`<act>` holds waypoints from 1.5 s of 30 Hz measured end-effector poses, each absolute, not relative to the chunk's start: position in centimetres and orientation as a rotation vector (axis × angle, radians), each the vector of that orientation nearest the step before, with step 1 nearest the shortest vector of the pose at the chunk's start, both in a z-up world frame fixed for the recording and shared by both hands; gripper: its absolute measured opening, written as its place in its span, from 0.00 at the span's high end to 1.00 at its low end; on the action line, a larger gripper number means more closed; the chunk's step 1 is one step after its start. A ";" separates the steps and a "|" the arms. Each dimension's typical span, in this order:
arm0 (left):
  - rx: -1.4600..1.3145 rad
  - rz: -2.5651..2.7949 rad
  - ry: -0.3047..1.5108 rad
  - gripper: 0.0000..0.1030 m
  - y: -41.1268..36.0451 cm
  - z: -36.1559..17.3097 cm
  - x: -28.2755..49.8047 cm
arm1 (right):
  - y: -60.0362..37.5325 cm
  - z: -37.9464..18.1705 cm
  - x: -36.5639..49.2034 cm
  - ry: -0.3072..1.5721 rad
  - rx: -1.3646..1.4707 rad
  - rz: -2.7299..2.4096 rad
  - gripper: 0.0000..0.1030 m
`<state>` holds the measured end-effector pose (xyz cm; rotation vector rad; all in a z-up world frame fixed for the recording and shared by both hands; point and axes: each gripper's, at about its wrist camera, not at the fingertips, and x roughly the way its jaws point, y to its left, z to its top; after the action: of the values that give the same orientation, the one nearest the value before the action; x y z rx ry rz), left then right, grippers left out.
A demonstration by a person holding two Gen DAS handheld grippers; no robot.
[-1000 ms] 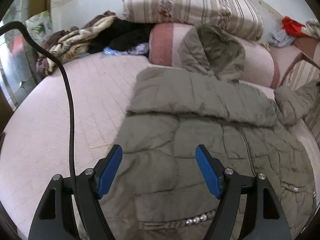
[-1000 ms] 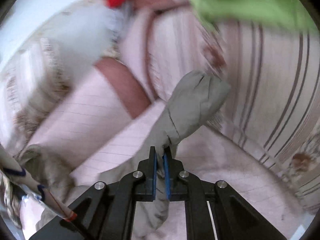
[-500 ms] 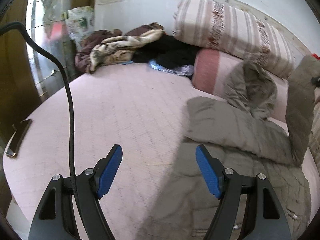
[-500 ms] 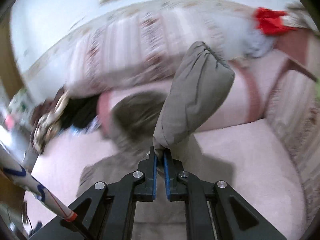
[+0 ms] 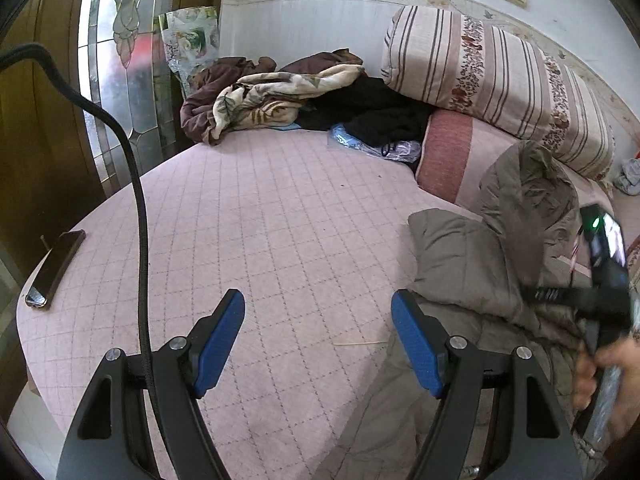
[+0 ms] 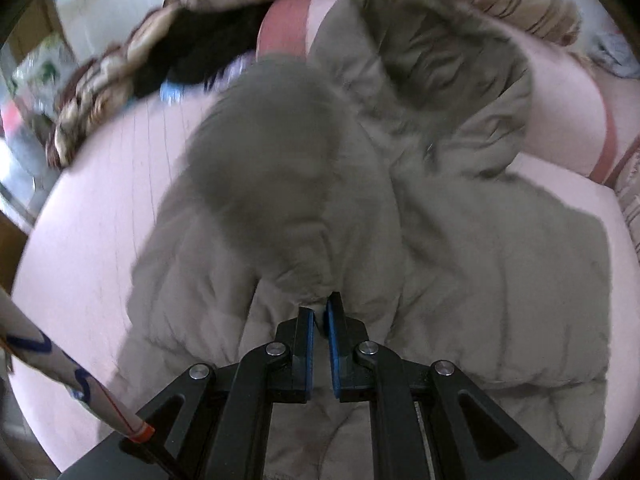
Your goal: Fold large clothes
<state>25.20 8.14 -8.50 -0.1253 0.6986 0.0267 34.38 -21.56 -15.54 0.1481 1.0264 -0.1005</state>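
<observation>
The left wrist view rides behind the left gripper [image 5: 318,340], low over the near left part of the pink bed [image 5: 280,220], facing across it to the far wall and the striped pillow [image 5: 500,76]. The right wrist view sits behind the right gripper [image 6: 320,316], looking down, close over the grey jacket [image 6: 480,280]. Both views share the jacket [image 5: 460,264], the bed's far edge and the heap of clothes [image 5: 280,92] in the far left corner
</observation>
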 end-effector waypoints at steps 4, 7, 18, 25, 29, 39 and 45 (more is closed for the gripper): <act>-0.127 0.030 0.713 0.27 8.0 -8.8 25.5 | -20.7 -16.1 33.5 1.036 0.085 -0.092 0.73; -0.126 0.032 0.715 0.27 7.9 -8.7 25.6 | -20.7 -14.3 31.4 1.000 0.077 -0.026 0.37; -0.118 0.046 0.748 0.27 7.8 -9.8 26.1 | -24.5 -8.9 30.0 0.841 0.126 -0.137 0.36; -0.113 0.047 0.766 0.27 8.0 -10.2 26.6 | -25.3 -13.1 36.5 0.968 0.248 -0.213 0.43; -0.111 0.049 0.772 0.27 8.1 -10.3 27.0 | -23.1 -16.2 39.0 1.066 0.310 -0.131 0.52; -0.059 0.049 0.797 0.27 6.4 -11.0 27.7 | -18.3 -16.7 39.4 1.064 0.154 -0.042 0.51; 0.010 0.001 0.843 0.27 4.2 -12.4 27.8 | -20.9 -12.5 35.5 0.947 0.179 -0.077 0.49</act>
<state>27.83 4.21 -12.45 0.0104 0.8434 0.0014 35.48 -20.89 -12.53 0.1786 0.9471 -0.0770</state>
